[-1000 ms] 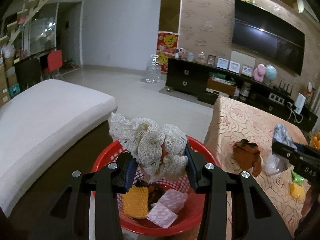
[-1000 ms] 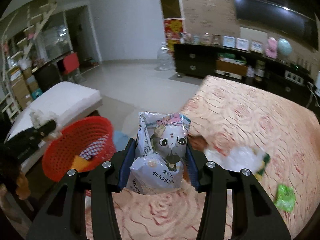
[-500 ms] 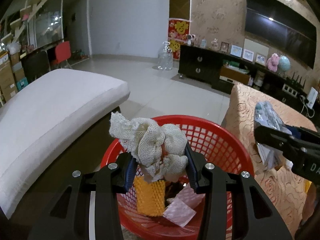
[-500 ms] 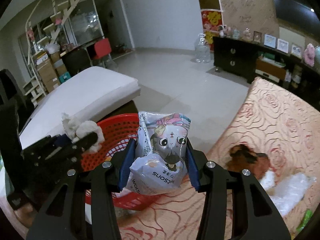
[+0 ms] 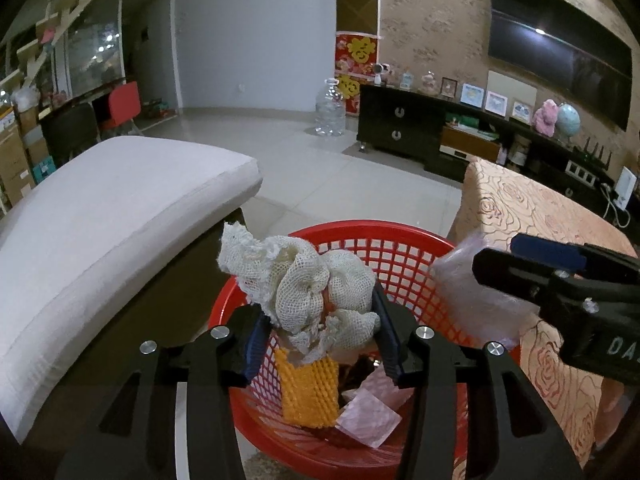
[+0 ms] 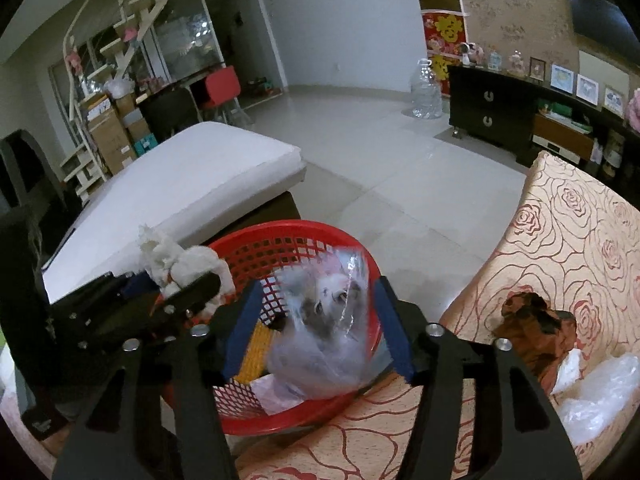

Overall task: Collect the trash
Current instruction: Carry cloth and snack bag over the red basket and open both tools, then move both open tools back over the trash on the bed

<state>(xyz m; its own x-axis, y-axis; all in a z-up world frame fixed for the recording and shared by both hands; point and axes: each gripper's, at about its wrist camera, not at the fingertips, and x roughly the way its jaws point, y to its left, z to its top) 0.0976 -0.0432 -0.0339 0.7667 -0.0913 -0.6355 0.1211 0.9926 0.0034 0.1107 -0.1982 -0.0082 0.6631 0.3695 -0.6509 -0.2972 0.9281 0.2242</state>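
Red plastic lattice forms the round basket [image 5: 400, 248] that stands on the floor between a white cushioned bench [image 5: 100, 216] and a table draped in a peach rose-patterned cloth [image 6: 592, 232]. Above the near side of the basket, the left gripper [image 5: 320, 332] has its two blue-padded fingers drawn in tight on a crumpled wad of off-white mesh gauze [image 5: 304, 280], which bulges up above the fingertips. Directly below it, inside the basket, lie a piece of orange foam netting [image 5: 308, 392] and a pale pink checked wrapper [image 5: 368, 418], with some darker scraps between them that are too dim to make out. The right gripper [image 6: 320, 328] hovers over the basket's table-side rim with its fingers spread wide; between them a translucent plastic bag printed with a cartoon face [image 6: 324, 336] appears blurred and touches neither pad, so it looks loose over the basket's opening, though whether it rests on the contents cannot be told. On the tablecloth to the right sit a crumpled brown paper lump [image 6: 536, 328] and, just beside it, some clear crinkled plastic film [image 6: 600, 392]. A dark low TV cabinet [image 5: 420, 132] runs along the far wall.
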